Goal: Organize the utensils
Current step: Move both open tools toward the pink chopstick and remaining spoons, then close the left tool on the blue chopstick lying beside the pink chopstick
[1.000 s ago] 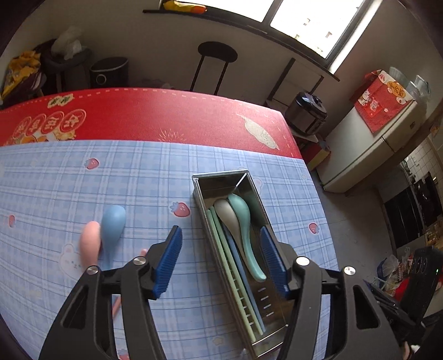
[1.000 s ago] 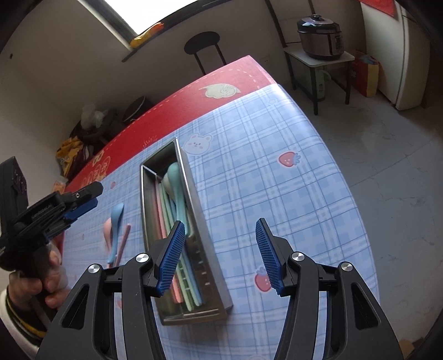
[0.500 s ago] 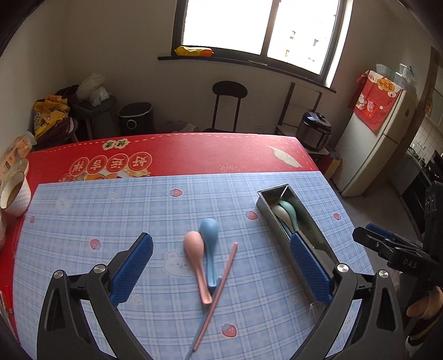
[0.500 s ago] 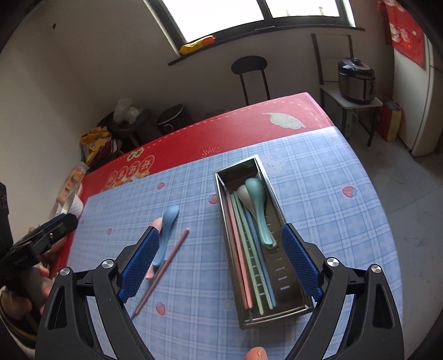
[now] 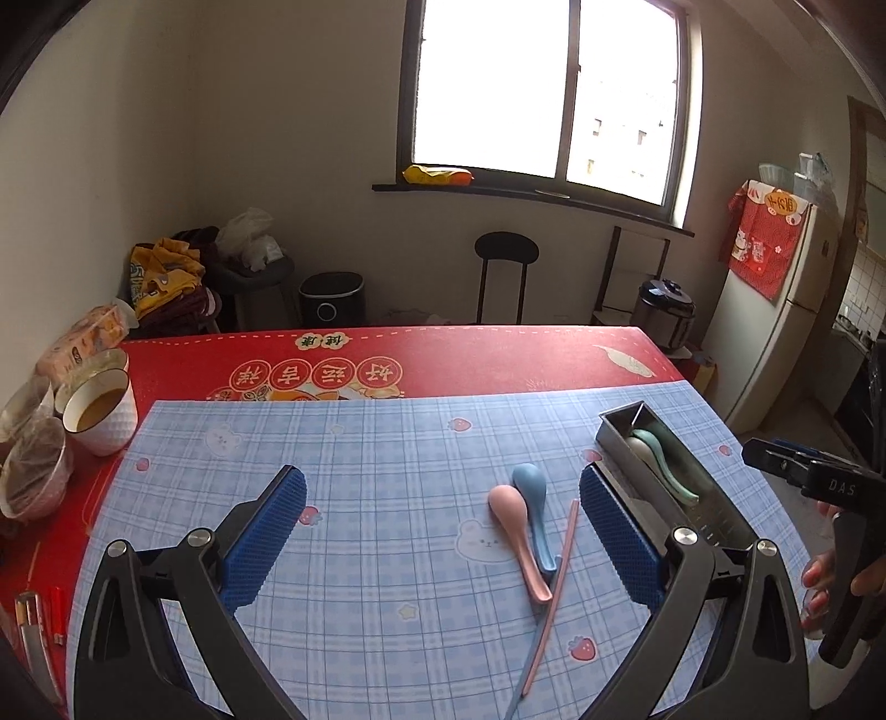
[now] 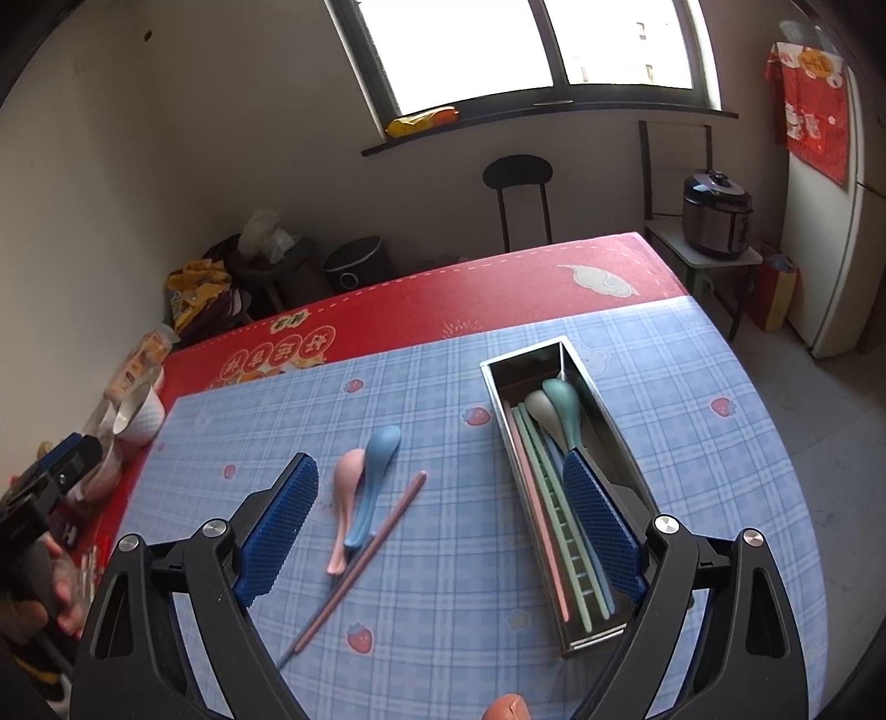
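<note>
— Hand-held gripper check: your left hand-held gripper [image 5: 443, 531] and right hand-held gripper [image 6: 440, 526] have both just been opening; they stand wide, nothing between the pads.

— Which step am I on?

— Between picks, I'd judge. The metal tray [image 6: 620, 437] already holds spoons and chopsticks. Left of the tray, on the tabletop [image 6: 443, 598], lie a pink spoon [image 6: 344, 493], a blue spoon [image 6: 374, 476] touching it, and a chopstick [image 6: 360, 559] just beside. Come down on one handle next.

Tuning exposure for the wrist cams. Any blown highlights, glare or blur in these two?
Left wrist view: window blown to white, table mat evenly lit, spoons sharp. Right wrist view: window also clipped, metal tray shows mild sheen, no motion blur; strong fisheye bending at both frames' edges.
</note>
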`<move>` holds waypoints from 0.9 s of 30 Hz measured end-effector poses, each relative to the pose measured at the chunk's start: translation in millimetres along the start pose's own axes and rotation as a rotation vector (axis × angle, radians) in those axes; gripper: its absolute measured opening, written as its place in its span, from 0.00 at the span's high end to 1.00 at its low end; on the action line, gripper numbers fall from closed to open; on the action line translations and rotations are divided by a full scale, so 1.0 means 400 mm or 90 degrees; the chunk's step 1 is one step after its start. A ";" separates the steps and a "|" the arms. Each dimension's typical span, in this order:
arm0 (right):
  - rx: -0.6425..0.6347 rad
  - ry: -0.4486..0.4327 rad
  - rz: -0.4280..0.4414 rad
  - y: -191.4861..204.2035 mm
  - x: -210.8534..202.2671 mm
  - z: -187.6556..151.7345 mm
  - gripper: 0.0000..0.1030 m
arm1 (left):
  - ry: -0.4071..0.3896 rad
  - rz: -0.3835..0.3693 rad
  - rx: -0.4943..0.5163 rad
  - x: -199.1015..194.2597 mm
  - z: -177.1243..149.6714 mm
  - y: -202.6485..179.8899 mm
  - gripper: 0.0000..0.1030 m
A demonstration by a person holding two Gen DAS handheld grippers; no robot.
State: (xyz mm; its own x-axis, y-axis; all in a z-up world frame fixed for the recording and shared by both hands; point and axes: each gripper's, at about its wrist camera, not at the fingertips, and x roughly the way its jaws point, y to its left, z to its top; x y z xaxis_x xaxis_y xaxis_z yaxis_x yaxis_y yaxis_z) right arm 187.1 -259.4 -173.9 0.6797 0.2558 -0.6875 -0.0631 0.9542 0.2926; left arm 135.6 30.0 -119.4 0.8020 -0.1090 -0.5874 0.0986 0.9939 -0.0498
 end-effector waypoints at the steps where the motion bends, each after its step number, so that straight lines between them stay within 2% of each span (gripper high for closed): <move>1: -0.007 0.009 -0.004 0.010 0.009 -0.008 0.16 | 0.010 -0.007 -0.002 0.008 -0.013 0.006 0.06; 5: -0.016 0.036 -0.007 0.041 0.038 -0.045 0.16 | 0.048 -0.040 0.000 0.042 -0.059 0.022 0.06; 8: -0.017 0.064 -0.036 0.056 0.064 -0.069 0.16 | 0.088 -0.070 -0.003 0.077 -0.094 0.034 0.06; 11: -0.009 0.099 -0.048 0.054 0.087 -0.089 0.16 | 0.128 -0.060 -0.008 0.119 -0.124 0.051 0.08; 12: -0.006 0.107 -0.050 0.052 0.092 -0.095 0.16 | 0.147 -0.053 -0.015 0.135 -0.134 0.060 0.14; 16: 0.003 0.117 -0.064 0.047 0.101 -0.121 0.16 | 0.193 -0.092 -0.051 0.182 -0.181 0.085 0.30; 21: 0.005 0.126 -0.069 0.036 0.103 -0.133 0.16 | 0.256 -0.153 -0.016 0.238 -0.231 0.032 0.60; 24: 0.020 0.126 -0.072 0.019 0.098 -0.133 0.16 | 0.291 -0.197 0.005 0.272 -0.257 -0.020 0.72; 27: 0.033 0.130 -0.073 0.003 0.096 -0.138 0.16 | 0.318 -0.214 0.044 0.298 -0.282 -0.073 0.82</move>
State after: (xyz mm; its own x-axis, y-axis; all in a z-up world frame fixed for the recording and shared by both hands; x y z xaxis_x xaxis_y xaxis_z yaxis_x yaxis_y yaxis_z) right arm 172.8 -239.9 -236.7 0.5183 0.1774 -0.8366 0.0467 0.9709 0.2349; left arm 161.7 -9.8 -279.2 0.3478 -0.3789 -0.8576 0.3499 0.9011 -0.2561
